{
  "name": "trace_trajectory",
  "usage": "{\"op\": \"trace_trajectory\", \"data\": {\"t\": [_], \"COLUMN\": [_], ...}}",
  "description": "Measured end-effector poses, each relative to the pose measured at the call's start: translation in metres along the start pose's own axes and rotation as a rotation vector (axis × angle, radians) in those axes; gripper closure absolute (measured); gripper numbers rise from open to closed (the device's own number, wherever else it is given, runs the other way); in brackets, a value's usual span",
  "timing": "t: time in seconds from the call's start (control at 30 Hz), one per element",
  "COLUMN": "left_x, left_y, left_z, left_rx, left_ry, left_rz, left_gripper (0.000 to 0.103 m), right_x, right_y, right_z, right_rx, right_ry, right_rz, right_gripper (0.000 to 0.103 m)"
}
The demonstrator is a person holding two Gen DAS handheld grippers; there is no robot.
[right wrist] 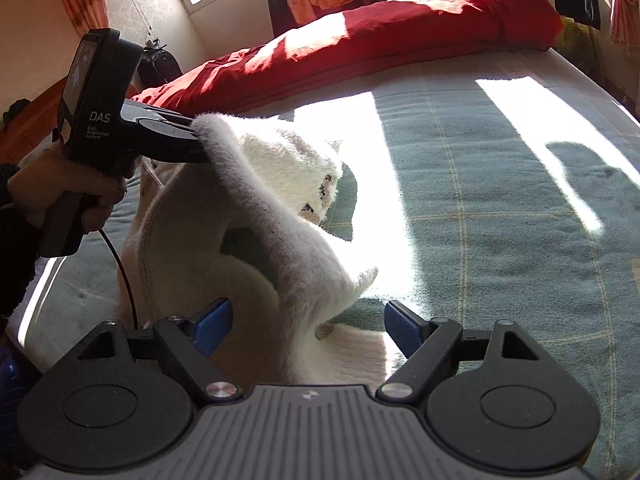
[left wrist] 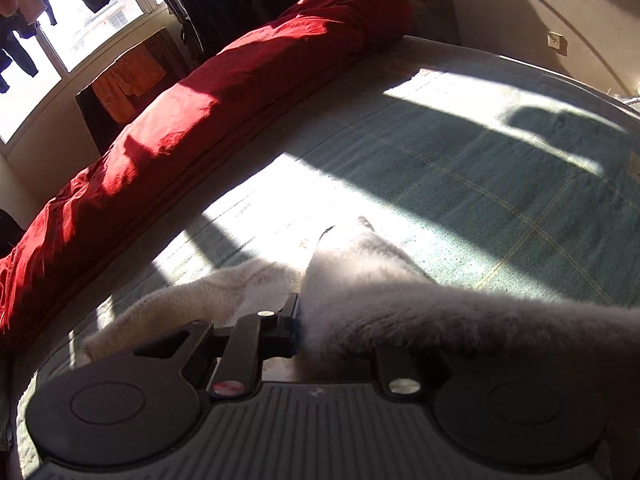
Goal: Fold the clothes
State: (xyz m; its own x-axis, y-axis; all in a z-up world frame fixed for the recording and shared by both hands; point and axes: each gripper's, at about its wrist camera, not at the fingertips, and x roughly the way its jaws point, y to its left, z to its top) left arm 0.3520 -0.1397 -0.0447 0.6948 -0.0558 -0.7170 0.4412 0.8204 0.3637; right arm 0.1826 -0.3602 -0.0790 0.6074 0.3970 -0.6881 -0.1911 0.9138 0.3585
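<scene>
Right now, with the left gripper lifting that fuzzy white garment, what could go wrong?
The left gripper holds only an edge of the fuzzy white garment, so the thick pile could slip out. The right gripper is open around a hanging fold; closing there may bunch layers unevenly. Sun glare on the bed cover hides the cloth's edges.

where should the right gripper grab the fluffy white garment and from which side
Best bet is the hanging edge of the fluffy white garment just ahead of the right gripper, approached straight forward. The left gripper already pinches an upper corner and lifts it, so the fabric drapes down between the open jaws in a thin fold. The rest lies bunched on the green bedspread, harder to pinch cleanly.
</scene>
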Motion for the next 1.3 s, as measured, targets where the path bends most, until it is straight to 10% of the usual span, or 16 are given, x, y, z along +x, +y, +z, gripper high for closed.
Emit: {"op": "trace_trajectory", "data": {"t": [0.77,1.3], "left_x": [-0.083,-0.073], "left_y": [0.202,0.277], "left_z": [-0.12,-0.248], "left_rx": [-0.266,-0.359], "left_ry": [0.019,0.246], "left_rz": [0.299,0.392], "left_gripper": [0.086,0.086], "right_x": [0.029,0.063], "right_y": [0.088,0.174], "right_z": [0.015,0.016], "right_rx": [-0.143,-0.291], "right_ry": [0.054,0.134], "right_rz": [0.019,0.07], "right_gripper": [0.017,0.017]}}
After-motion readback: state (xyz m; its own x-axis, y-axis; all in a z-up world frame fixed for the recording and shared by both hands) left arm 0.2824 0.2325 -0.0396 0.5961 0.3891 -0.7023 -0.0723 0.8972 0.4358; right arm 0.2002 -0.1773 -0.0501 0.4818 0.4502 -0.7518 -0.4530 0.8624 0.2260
